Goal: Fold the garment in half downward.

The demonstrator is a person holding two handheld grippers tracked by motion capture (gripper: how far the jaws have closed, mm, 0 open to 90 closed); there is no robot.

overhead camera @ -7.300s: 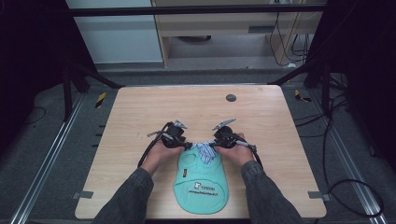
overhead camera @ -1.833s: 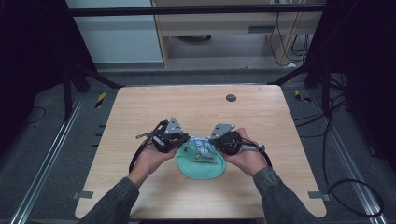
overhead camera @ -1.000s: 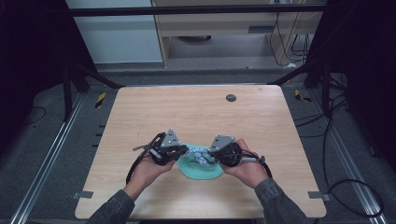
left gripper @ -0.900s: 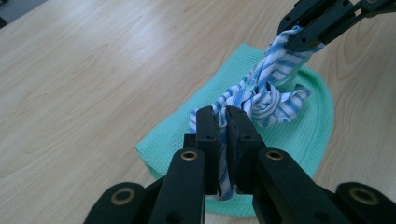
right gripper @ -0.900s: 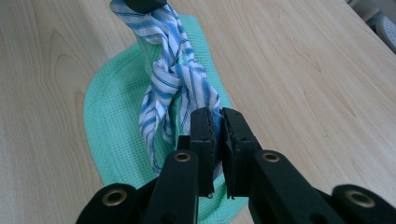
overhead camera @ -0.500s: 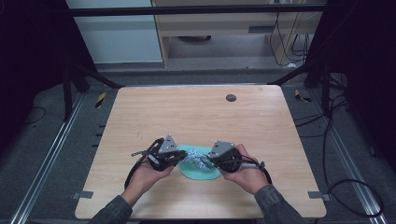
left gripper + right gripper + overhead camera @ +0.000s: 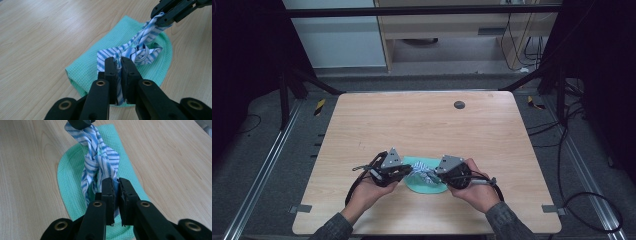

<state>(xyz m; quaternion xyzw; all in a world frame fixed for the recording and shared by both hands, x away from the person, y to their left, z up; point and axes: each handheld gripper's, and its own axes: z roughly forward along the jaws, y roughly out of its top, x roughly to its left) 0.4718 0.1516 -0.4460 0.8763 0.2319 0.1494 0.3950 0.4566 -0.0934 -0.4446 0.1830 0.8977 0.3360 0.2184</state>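
A blue-and-white striped cloth (image 7: 130, 51), twisted into a knot, is held just above a green waffle-weave cloth (image 7: 100, 57) lying on the worktop (image 7: 422, 120). The left gripper (image 7: 118, 65) is clamped on one end, its fingers nearly touching; the right gripper (image 7: 114, 186) is likewise closed on the other end. The striped fabric is judged light, soft and limp, best taken by its free ends beside the knot.
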